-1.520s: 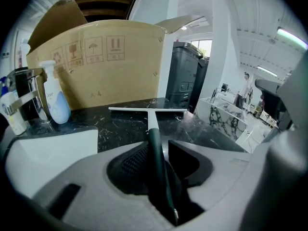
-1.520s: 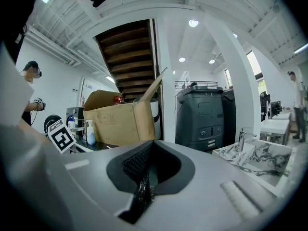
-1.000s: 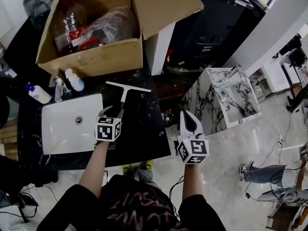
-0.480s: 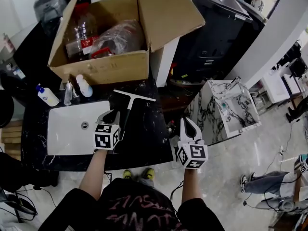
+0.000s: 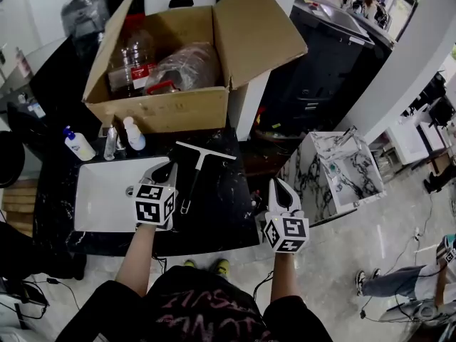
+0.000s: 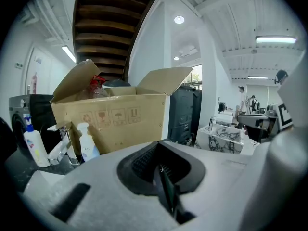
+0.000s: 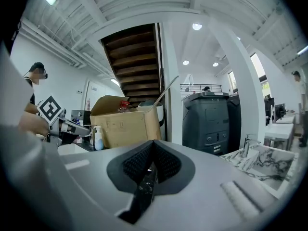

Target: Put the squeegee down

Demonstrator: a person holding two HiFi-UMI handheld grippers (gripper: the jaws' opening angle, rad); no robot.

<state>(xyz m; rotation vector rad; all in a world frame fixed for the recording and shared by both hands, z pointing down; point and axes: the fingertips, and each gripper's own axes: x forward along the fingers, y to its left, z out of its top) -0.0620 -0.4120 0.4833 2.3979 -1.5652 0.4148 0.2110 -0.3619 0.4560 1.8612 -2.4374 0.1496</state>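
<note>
We see the squeegee [image 5: 193,180] flat on the counter [image 5: 224,205], centre frame, handle running down-left, just right of our left gripper [image 5: 162,171]. Its jaws have just closed, empty. Our right gripper [image 5: 281,186], farther off, is likewise pressed together.

A black veined marble countertop [image 5: 221,205] held a white rectangular sink basin [image 5: 100,198]; behind it stood an open cardboard box [image 5: 178,109] with its flaps up; to the right rose a tall dark grey cabinet [image 5: 320,70]; lower down stood a small white marble vanity unit [image 5: 313,184] on a glossy pale floor [image 5: 370,248]; the walls [image 6: 144,57] were white; the brown underside of a staircase [image 6: 103,28] climbed overhead; a round recessed ceiling light [image 6: 179,19] and a long tube light [image 6: 275,39] glowed.
</note>
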